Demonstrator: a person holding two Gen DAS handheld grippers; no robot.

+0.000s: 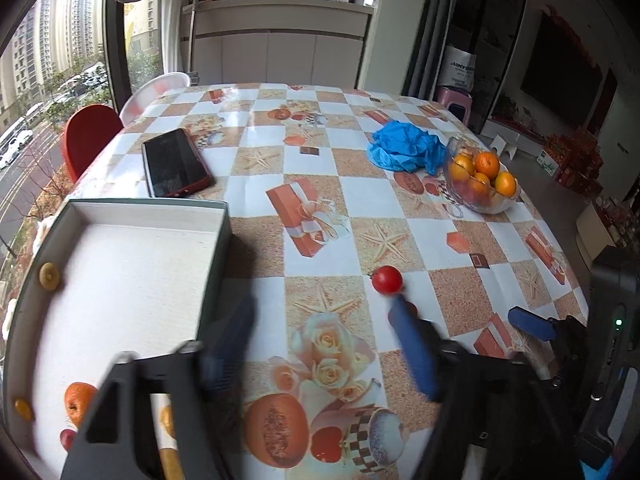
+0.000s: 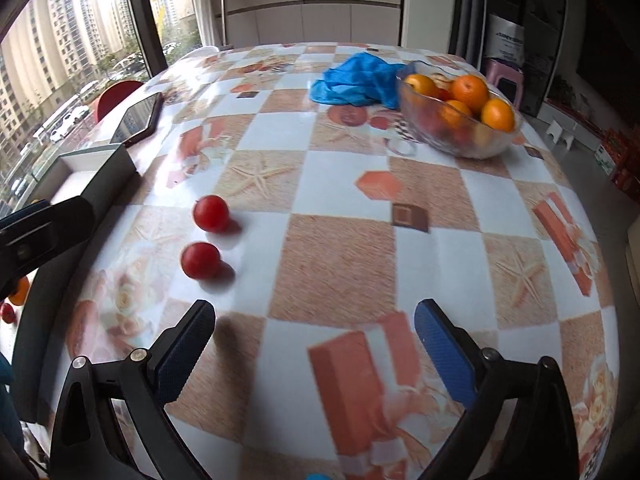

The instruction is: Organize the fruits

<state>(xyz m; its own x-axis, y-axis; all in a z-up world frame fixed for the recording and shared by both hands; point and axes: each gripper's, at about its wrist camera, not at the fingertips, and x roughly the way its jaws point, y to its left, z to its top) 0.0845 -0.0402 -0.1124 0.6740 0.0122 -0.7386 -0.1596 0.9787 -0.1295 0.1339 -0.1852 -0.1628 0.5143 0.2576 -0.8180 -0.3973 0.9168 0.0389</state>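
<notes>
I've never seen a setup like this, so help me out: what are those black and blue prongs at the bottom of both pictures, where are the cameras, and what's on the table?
The prongs are two-finger grippers that a person holds, one in each hand, with a camera on each looking forward along the fingers. One picture is from the left gripper, the other from the right gripper. Both are open and hold nothing.

On the patterned table lie two small red fruits, loose and apart. Farther back stand a glass bowl of oranges, a crumpled blue cloth and a phone. At the left sits an open white box; the fruit shapes along its edge are too unclear to name.
</notes>
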